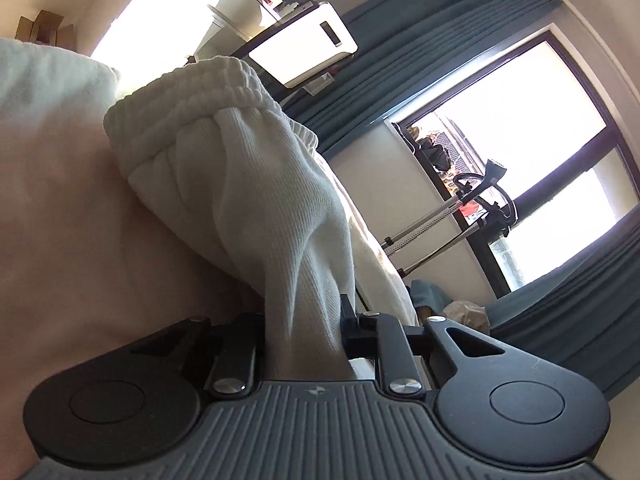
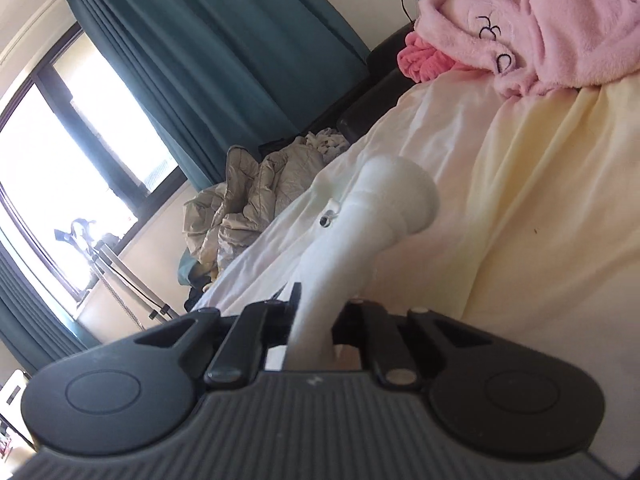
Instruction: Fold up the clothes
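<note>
A white knit garment with an elastic ribbed band (image 1: 248,152) is bunched between the jaws of my left gripper (image 1: 304,320), which is shut on it; the cloth rises from the jaws over the pale bed sheet (image 1: 80,240). My right gripper (image 2: 316,320) is shut on another white part of the garment (image 2: 360,220), which has a drawstring with a metal tip (image 2: 326,218). That part stretches from the jaws down to the bed (image 2: 520,200). Both views are tilted sideways.
A pink fleece robe (image 2: 540,28) lies on the bed at upper right. A beige quilt heap (image 2: 256,196) sits beside the bed. Teal curtains (image 2: 220,52) frame the window (image 1: 540,140). A white appliance (image 1: 308,44) and a metal stand (image 1: 440,228) stand by the wall.
</note>
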`<control>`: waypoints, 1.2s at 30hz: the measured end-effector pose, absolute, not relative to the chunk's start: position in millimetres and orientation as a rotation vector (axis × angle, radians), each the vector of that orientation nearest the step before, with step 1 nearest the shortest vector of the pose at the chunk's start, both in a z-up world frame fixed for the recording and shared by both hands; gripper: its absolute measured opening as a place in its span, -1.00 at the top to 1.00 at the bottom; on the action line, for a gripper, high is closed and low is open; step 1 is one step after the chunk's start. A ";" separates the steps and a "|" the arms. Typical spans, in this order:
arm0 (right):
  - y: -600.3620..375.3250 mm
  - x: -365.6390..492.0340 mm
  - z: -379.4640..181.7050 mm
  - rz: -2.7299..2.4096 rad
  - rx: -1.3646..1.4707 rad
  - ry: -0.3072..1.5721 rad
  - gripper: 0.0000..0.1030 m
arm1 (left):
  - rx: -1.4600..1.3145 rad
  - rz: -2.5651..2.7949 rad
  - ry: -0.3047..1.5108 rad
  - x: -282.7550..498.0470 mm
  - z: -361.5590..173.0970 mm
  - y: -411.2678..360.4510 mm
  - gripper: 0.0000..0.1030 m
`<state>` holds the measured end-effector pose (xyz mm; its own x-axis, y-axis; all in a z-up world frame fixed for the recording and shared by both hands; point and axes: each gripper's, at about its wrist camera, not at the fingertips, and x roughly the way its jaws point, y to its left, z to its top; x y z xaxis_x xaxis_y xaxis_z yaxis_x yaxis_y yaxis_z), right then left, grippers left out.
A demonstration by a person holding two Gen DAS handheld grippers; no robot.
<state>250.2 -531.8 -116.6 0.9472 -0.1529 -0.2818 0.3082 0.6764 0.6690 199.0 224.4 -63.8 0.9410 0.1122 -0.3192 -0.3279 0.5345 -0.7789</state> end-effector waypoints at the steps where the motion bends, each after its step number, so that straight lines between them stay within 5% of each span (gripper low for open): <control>1: -532.0 242.3 -106.6 -0.268 0.815 0.184 0.83 | -0.988 0.246 0.223 193.0 -57.3 225.5 0.61; 10: -530.6 158.1 -59.0 -0.324 0.982 0.134 0.83 | -1.112 0.152 0.130 98.3 -11.5 253.0 0.62; 20: -539.2 91.4 -85.0 -0.396 1.194 0.379 0.80 | -0.981 0.221 0.427 33.4 -30.9 269.0 0.60; 24: -521.5 94.7 -67.7 -0.350 0.998 0.371 0.62 | -0.776 0.273 0.482 34.5 -15.0 246.8 0.14; 27: -515.4 90.6 -75.4 -0.343 1.048 0.385 0.05 | -0.641 0.277 0.500 28.2 -4.1 225.3 -0.33; 28: -515.8 89.8 -80.3 -0.349 1.067 0.402 0.00 | -0.600 0.281 0.503 26.6 -0.4 217.6 -0.42; 36: -527.7 95.1 -119.5 -0.356 1.099 0.563 -0.11 | -0.391 0.460 0.344 -20.6 34.4 164.1 -0.60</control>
